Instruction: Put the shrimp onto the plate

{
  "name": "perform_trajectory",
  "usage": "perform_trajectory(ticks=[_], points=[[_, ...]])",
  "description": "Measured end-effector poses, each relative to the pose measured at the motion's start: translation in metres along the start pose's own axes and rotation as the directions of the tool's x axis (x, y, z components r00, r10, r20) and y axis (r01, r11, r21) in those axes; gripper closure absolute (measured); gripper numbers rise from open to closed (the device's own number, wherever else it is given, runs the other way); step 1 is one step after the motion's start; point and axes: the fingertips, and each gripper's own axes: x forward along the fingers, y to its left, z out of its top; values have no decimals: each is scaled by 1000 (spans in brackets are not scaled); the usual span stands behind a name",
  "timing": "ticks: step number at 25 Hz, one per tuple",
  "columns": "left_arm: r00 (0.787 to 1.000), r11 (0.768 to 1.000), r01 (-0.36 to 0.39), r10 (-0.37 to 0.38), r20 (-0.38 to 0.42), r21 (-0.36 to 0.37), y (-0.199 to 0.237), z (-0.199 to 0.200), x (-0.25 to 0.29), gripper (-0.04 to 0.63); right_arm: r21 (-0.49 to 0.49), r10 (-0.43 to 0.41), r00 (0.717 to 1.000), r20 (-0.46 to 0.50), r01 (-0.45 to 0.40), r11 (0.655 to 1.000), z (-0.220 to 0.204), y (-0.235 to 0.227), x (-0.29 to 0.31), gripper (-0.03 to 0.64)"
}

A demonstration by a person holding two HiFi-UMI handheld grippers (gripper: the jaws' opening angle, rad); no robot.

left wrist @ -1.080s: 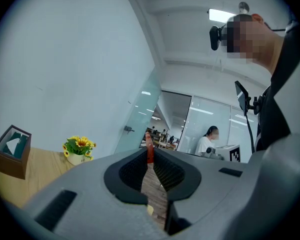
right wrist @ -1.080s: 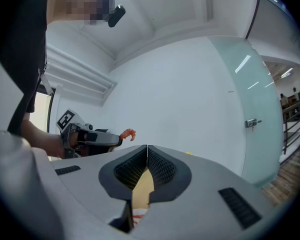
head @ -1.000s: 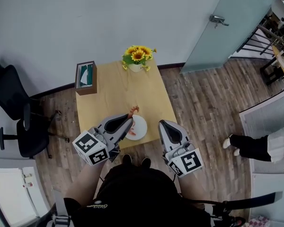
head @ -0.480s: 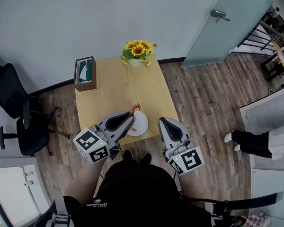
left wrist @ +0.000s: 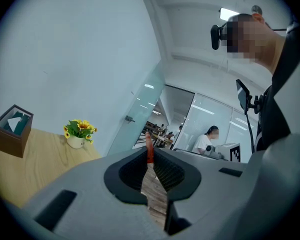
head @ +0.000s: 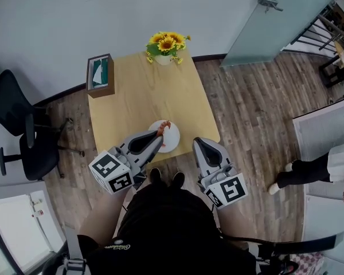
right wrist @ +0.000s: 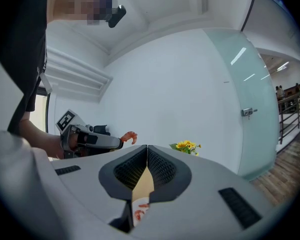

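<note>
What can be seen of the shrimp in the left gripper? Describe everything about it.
The shrimp is small, orange-red and glossy, like plastic, with a curled end. It is pinched by one end between the fingers of the left gripper, and the rest sticks out past their tips. From above it sits over the far part of the white plate, near the wooden table's front edge. It looks held in the air, and only the fingers touch it.

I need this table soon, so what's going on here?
A person is working with a hand-held gripper in each hand. The left gripper has a shrimp pinched in its jaws and holds it over the white plate at the near edge of the wooden table. The shrimp isn't released yet. The right gripper, jaws together and empty, hangs to the right of the plate.
</note>
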Motion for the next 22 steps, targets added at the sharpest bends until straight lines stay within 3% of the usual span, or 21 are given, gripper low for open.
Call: perform_trajectory(ticks=[4,9,12,16,22], points=[[1000,1000,4,-5,-17,-10,3,-13,1,558,8,3,1000,-11,-3,1000,-7,2,0,611],[999,997,-7,4,-38,-79,9,-32,4,558,11,6,1000,-24,-6,1000,-13,2,1,611],[995,995,-56,49,-92,-78,19,-51,8,558,14,9,1000,-30,-9,1000,-16,1,0,611],[964,984,-165,146,-220,-69,44,-90,15,558,23,6,999,-39,-5,1000,-21,-1,1,611],[917,960,-252,198,-346,-118,72,-139,23,558,31,-4,999,-52,6,999,-26,-5,-1,611]])
